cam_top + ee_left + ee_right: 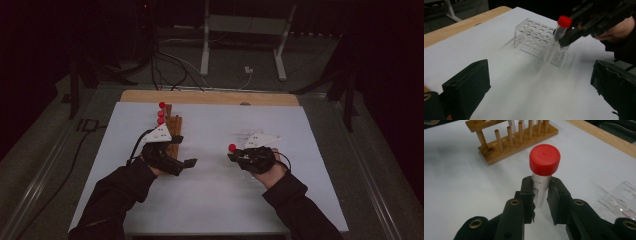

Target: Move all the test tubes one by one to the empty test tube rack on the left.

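1. The right gripper [541, 202] is squeezing its fingers on a clear tube [541, 191] with a red cap [544, 159].
2. The tube is hanging above the white counter [215, 190], near the clear rack [537, 41].
3. The left gripper [541, 87] is holding its fingers wide apart, with nothing between them.

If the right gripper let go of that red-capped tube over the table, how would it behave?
The tube looks clear, round and smooth, so it would probably roll on the flat white table cover. It appears empty, so likely light. The right gripper pinches it just below the red cap, so it might swing or slip if bumped.
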`<state>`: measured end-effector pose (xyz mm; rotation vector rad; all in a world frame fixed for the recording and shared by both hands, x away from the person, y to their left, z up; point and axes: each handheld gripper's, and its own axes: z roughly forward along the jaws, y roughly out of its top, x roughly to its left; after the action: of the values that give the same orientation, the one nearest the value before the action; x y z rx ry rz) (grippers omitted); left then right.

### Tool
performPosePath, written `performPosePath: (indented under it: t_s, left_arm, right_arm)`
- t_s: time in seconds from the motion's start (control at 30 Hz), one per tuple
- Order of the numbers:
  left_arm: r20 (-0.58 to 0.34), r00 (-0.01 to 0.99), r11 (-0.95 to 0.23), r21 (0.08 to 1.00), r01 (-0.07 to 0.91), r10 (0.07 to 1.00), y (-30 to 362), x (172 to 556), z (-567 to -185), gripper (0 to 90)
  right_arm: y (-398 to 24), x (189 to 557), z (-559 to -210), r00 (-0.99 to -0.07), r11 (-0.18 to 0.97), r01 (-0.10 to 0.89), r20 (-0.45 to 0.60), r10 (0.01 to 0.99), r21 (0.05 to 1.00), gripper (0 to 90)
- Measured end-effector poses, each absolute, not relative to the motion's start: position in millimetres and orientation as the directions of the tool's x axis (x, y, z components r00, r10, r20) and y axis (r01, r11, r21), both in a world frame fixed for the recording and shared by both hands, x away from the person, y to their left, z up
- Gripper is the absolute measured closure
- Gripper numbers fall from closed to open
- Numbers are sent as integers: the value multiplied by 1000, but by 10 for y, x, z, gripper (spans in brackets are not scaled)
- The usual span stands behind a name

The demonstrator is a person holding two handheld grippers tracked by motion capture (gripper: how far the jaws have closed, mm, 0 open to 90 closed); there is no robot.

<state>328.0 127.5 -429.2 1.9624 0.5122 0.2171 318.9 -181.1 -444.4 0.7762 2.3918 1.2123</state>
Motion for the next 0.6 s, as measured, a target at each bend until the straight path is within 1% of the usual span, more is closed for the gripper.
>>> performPosePath:
  t_s: [0.33, 0.4, 0.5, 0.53, 0.6]
  left_arm:
    - [-55, 919, -380, 899, 215, 391, 996, 3270, -4262, 67]
    - [-51, 923, -381, 901, 208, 382, 943, 3266, -4255, 91]
    - [-39, 929, -385, 903, 191, 369, 863, 3264, -4247, 163]
    - [-37, 930, -388, 902, 188, 366, 836, 3265, -4246, 169]
    - [-31, 932, -394, 901, 183, 362, 789, 3270, -4246, 215]
  right_arm:
    - [-1710, 3153, -4490, -808, 504, 309, -56, 586, 807, 750]
    - [-1702, 3151, -4492, -811, 507, 306, -59, 583, 806, 750]
    - [-1689, 3147, -4494, -813, 509, 306, -57, 579, 804, 750]
    - [-1683, 3144, -4495, -814, 509, 305, -57, 578, 805, 750]
    - [-1675, 3138, -4494, -816, 510, 303, -57, 575, 805, 750]
